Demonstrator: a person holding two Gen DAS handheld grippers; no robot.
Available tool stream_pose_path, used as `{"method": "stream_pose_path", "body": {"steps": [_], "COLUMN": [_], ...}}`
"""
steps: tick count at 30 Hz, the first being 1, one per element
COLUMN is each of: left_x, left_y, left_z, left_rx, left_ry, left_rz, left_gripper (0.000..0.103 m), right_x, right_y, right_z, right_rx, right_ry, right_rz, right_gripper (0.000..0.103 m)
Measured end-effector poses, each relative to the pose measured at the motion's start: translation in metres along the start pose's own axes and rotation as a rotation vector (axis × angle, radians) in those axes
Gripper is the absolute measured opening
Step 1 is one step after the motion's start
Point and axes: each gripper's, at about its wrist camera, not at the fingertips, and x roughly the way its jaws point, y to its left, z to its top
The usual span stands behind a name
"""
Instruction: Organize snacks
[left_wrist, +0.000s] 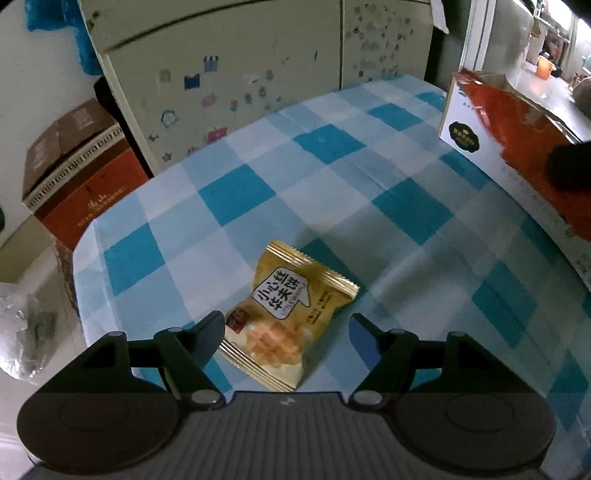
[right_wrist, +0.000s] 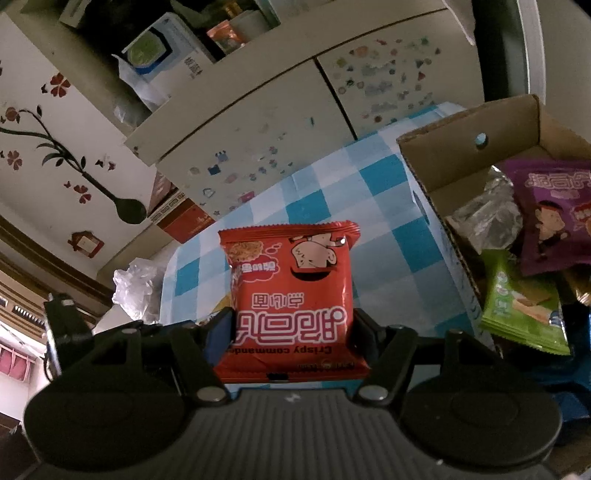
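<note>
A gold waffle snack packet (left_wrist: 286, 315) lies flat on the blue-checked tablecloth (left_wrist: 332, 177). My left gripper (left_wrist: 288, 325) is open, its fingers either side of the packet's near half, just above the table. My right gripper (right_wrist: 291, 328) is shut on a red crispy snack packet (right_wrist: 291, 291), held upright above the table, left of an open cardboard box (right_wrist: 472, 147). The box holds a purple packet (right_wrist: 554, 218), a green packet (right_wrist: 521, 306) and a clear wrapper (right_wrist: 487, 218). In the left wrist view the box's red and white side (left_wrist: 517, 140) stands at the right.
A cream cabinet with stickers (left_wrist: 240, 85) stands behind the table. A brown and red carton (left_wrist: 81, 166) sits on the floor at the left, by the table's edge. A crumpled clear plastic bag (right_wrist: 135, 291) lies beyond the table's left corner.
</note>
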Motion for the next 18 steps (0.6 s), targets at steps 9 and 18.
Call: {"method": "stream_pose_path", "body": {"steps": [9,18], "left_x": [0.015,0.008], "left_y": [0.000,-0.010], "left_z": [0.008,0.008], "left_rx": [0.025,0.000], "left_ry": [-0.022,-0.022], "left_rz": [-0.055,-0.065], "left_gripper": [0.083,0.052], "right_x": [0.008,0.012], "right_y": [0.001,0.007], "right_z": [0.003,0.004], "right_rx": [0.009,-0.006], "right_ry": [0.013,0.016], "right_rz": [0.006,0.015], "right_gripper": [0.068,0.068]}}
